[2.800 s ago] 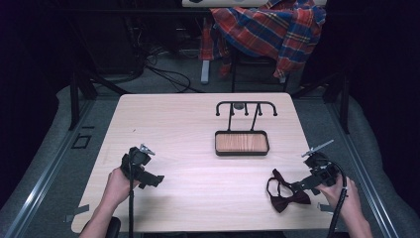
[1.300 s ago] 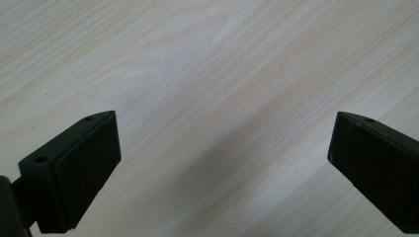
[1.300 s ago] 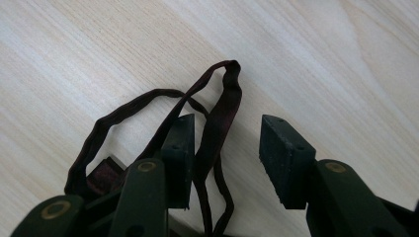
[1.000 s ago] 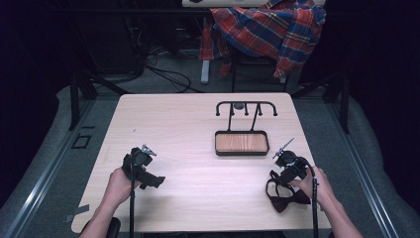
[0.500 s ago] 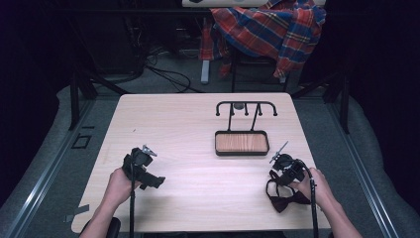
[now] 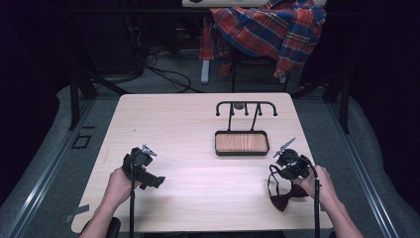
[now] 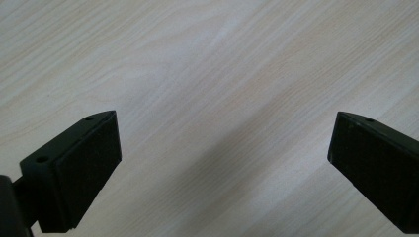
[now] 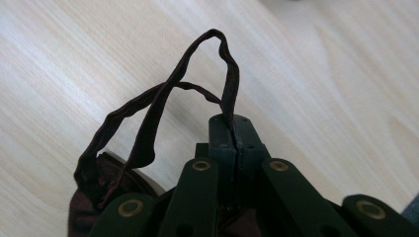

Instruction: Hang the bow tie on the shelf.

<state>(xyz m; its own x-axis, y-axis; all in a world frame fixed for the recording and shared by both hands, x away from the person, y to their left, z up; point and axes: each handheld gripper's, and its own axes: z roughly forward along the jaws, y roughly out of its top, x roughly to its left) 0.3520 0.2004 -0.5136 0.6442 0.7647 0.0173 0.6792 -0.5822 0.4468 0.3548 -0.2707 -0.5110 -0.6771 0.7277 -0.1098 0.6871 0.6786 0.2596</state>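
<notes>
The left tool (image 6: 151,179), a black two-jaw gripper in the person's left hand (image 6: 115,187), rests near the front left corner of the worktop (image 6: 173,129) with its jaws spread wide over bare wood; in the left gripper view nothing lies between the pads (image 7: 81,168). It is best left parked there, clear of the work, until a second hold is wanted.

The step in hand looks like lifting the dark maroon fabric bow tie (image 6: 286,197), which lies near the front right corner. The right tool (image 8: 232,131) is closed tight on the tie's thin strap (image 8: 163,98), which loops up and away from the jaws, while the bow itself sits on the wood under the right hand (image 6: 317,183). To do this well, I would keep the pinch firm and raise it slowly and straight up, since a narrow strap could slide through the pads or twist as the bow's weight comes on. If the tie is meant for the black metal stand with a wooden tray base (image 6: 242,143), which sits toward the right of the middle, the loop should be held open on the approach.

The worktop is pale wood grain, smooth and uncluttered. Beyond its far edge the room is dark, with cables on the floor and a red and blue plaid cloth (image 6: 270,27) draped over a chair.
</notes>
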